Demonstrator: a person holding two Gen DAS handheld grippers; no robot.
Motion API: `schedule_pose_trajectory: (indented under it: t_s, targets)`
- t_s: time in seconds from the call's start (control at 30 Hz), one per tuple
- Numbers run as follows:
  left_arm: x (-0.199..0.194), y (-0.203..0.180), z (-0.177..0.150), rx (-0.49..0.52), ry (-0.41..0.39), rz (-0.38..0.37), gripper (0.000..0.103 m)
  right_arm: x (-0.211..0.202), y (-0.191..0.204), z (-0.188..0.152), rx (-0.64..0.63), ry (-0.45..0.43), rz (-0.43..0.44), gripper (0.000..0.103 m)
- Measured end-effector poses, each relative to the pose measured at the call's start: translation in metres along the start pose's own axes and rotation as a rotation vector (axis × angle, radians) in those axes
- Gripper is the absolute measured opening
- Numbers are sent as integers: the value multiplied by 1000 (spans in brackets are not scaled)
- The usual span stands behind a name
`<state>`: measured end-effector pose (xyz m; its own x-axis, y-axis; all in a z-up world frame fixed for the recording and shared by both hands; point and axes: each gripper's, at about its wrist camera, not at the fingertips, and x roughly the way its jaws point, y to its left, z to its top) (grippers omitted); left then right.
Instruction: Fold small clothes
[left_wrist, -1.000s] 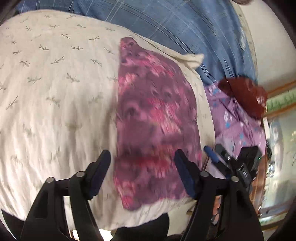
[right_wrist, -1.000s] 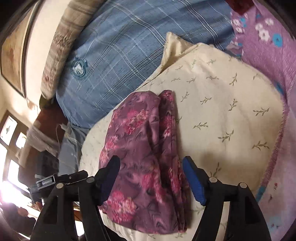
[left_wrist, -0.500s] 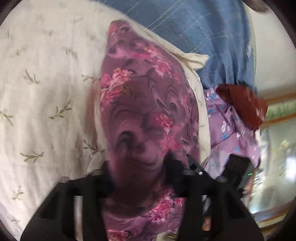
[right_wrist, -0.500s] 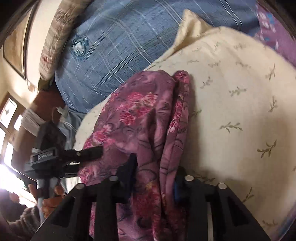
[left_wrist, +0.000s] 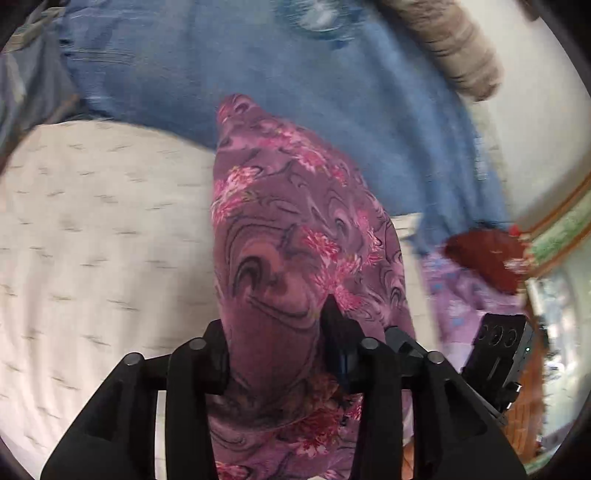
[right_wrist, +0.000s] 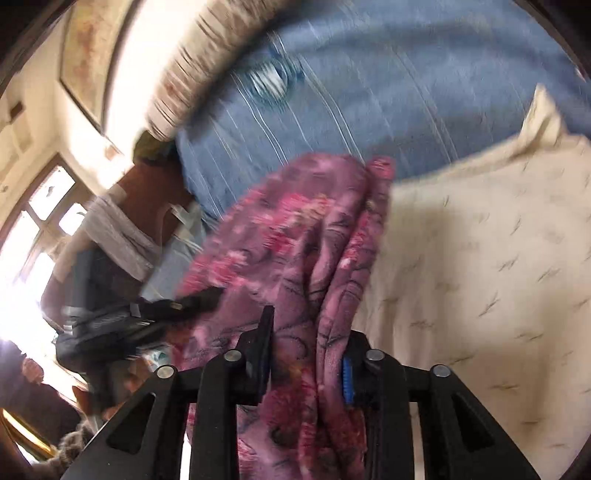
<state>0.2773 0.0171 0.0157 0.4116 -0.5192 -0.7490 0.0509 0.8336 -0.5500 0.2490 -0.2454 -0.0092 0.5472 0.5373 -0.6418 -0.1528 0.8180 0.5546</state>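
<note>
A purple garment with pink flowers (left_wrist: 295, 236) hangs lifted over the cream leaf-print pillow (left_wrist: 92, 251). My left gripper (left_wrist: 275, 350) is shut on its near edge, cloth bunched between the fingers. In the right wrist view the same garment (right_wrist: 295, 240) is folded lengthwise, and my right gripper (right_wrist: 306, 354) is shut on its near end. The left gripper (right_wrist: 177, 306) shows there at the left, holding the other corner. The right gripper's body (left_wrist: 498, 354) shows at the right of the left wrist view.
A blue checked bedsheet (left_wrist: 295, 74) lies behind the pillow (right_wrist: 480, 258). A striped bolster (left_wrist: 454, 48) lies at the far edge. A lilac floral cloth (left_wrist: 461, 295) and a dark red cloth (left_wrist: 487, 254) lie to the right. A window (right_wrist: 37, 221) is at the left.
Both grippers went from open around the garment's near edge to shut on it. They have since lifted the garment up off the pillow, toward the blue sheet.
</note>
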Motion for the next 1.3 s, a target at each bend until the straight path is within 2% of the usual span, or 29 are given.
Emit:
schedule_pose_trajectory:
  t_s: [0.03, 0.07, 0.1, 0.17, 0.23, 0.3, 0.37, 0.43, 0.47, 0.5, 0.53, 0.6, 0.63, 0.67, 0.7, 0.73, 0.77, 0.8, 0.83, 0.93, 1.0, 1.07, 1.17, 1.3]
  targets:
    - [8, 12, -1, -9, 29, 55, 39, 16, -2, -6, -6, 39, -58, 37]
    - [16, 34, -5, -57, 81, 80, 39, 40, -9, -15, -16, 115, -163, 36]
    - [17, 44, -8, -90, 92, 79, 39, 56, -17, -26, -9, 181, -224, 36]
    - [2, 66, -18, -129, 63, 1, 39, 39, -20, -30, 55, 97, -160, 37]
    - [-17, 64, -24, -97, 17, -16, 39, 16, -3, -24, 13, 35, -125, 37]
    - [-35, 47, -34, -22, -41, -24, 42, -4, 18, -23, -56, -13, -78, 37]
    - [-35, 27, -53, 78, -46, -2, 42, -14, 40, -31, -142, -26, -42, 37]
    - [-19, 21, -70, 168, 5, 68, 42, -4, 51, -46, -206, 16, -56, 29]
    - [-1, 23, -82, 186, 64, 97, 42, 9, 49, -57, -220, 77, -87, 27]
    - [9, 31, -90, 178, 87, 122, 42, 30, 39, -73, -216, 173, -150, 19]
    - [10, 37, -95, 180, 66, 129, 42, 38, 32, -86, -213, 221, -188, 11]
    - [-5, 37, -97, 177, 44, 124, 41, 25, 31, -94, -210, 161, -188, 9]
    - [-14, 38, -98, 164, 39, 116, 41, 15, 34, -93, -192, 153, -190, 18]
    - [-26, 39, -100, 157, 27, 94, 42, 5, 39, -92, -178, 124, -173, 21]
    - [-36, 38, -104, 159, 19, 93, 48, -9, 44, -91, -172, 88, -172, 33]
    - [-44, 37, -108, 165, 14, 105, 55, -23, 49, -93, -171, 58, -211, 60]
    - [-54, 35, -115, 175, -6, 136, 72, -31, 55, -94, -171, 39, -252, 76]
    - [-60, 34, -121, 179, -30, 163, 84, -41, 62, -96, -170, 14, -304, 97]
    - [-69, 33, -132, 183, -61, 206, 87, -51, 65, -102, -168, -2, -345, 103]
    - [-75, 28, -153, 199, -81, 263, 87, -74, 75, -120, -166, -2, -484, 103]
    - [-72, 28, -161, 210, -58, 291, 87, -71, 78, -131, -165, 79, -603, 103]
    - [-69, 26, -171, 222, -35, 321, 87, -70, 79, -143, -180, 137, -654, 103]
    - [-82, 22, -187, 243, -98, 335, 87, -81, 88, -157, -189, 114, -614, 103]
    - [-97, 12, -198, 299, -179, 376, 87, -91, 98, -167, -238, 64, -616, 103]
